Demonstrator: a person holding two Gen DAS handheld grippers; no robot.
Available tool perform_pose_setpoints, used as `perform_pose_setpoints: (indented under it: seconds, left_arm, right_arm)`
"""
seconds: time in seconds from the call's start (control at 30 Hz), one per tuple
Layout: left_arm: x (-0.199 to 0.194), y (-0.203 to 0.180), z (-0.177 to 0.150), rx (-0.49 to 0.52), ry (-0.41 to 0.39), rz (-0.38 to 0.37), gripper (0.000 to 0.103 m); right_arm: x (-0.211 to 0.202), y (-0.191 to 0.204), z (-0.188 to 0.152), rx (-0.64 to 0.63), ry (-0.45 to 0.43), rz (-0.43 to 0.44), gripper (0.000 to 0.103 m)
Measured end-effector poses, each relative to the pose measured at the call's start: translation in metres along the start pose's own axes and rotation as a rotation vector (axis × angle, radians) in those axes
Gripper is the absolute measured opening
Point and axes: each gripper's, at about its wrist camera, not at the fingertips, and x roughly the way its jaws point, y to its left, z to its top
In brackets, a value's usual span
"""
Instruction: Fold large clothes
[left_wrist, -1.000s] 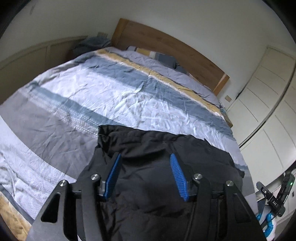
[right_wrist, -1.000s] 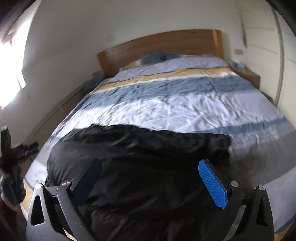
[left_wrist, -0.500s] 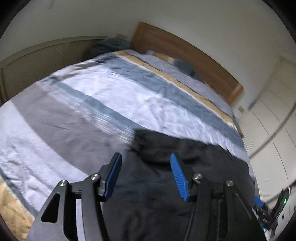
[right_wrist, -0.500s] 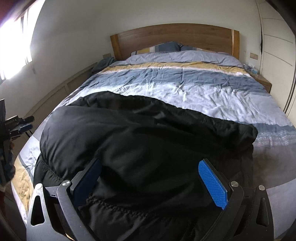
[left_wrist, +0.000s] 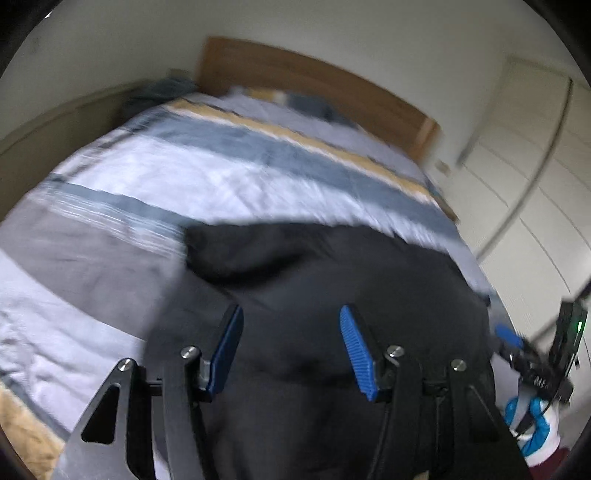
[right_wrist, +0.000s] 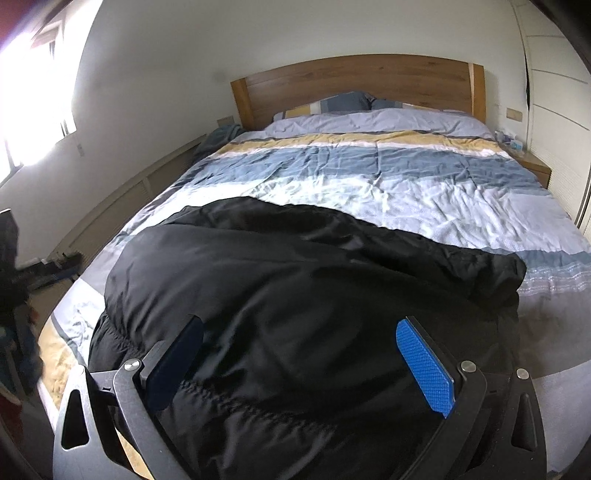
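A large black padded jacket (right_wrist: 295, 280) lies spread across the near end of the bed; it also shows in the left wrist view (left_wrist: 332, 280), which is blurred. My left gripper (left_wrist: 290, 328) is open and empty, above the jacket's near part. My right gripper (right_wrist: 299, 343) is wide open and empty, above the jacket's quilted near edge. Neither gripper holds cloth. The other hand's gripper (left_wrist: 539, 354) shows at the right edge of the left wrist view.
The bed (right_wrist: 424, 192) has a striped blue, white, grey and yellow duvet and a wooden headboard (right_wrist: 354, 85). White wardrobe doors (left_wrist: 528, 206) stand to the right. A nightstand (right_wrist: 532, 166) sits by the headboard. A low wall cabinet (right_wrist: 122, 206) runs along the left.
The left wrist view has swung back to the right, bringing more of the jacket under the fingers. The right gripper has stayed above the jacket, slightly raised. Both stay open.
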Motion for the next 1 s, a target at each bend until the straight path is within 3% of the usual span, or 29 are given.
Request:
perform_pose_setpoints:
  seconds: [0.17,0.3,0.53,0.77,1.0]
  left_arm:
    - [0.064,-0.051,-0.010,0.099,0.109,-0.021,0.053]
    - [0.111,-0.066,0.012,0.133,0.136,0.036,0.053]
    - [0.179,-0.074,0.039,0.158,0.184,0.133,0.063]
    - [0.221,-0.077,0.040,0.201,0.185,0.211,0.067]
    - [0.232,-0.056,0.054,0.183,0.239,0.183,0.074]
  right_arm:
    - [0.023,0.002,-0.005,-0.009,0.049,0.000,0.103]
    - [0.057,-0.006,0.005,0.007,0.094,-0.007,0.103]
    - [0.114,-0.041,0.028,0.081,0.162,-0.004,0.103]
    - [0.151,-0.047,0.022,0.071,0.181,-0.068,0.103]
    - [0.157,-0.052,0.026,0.050,0.215,-0.076,0.103]
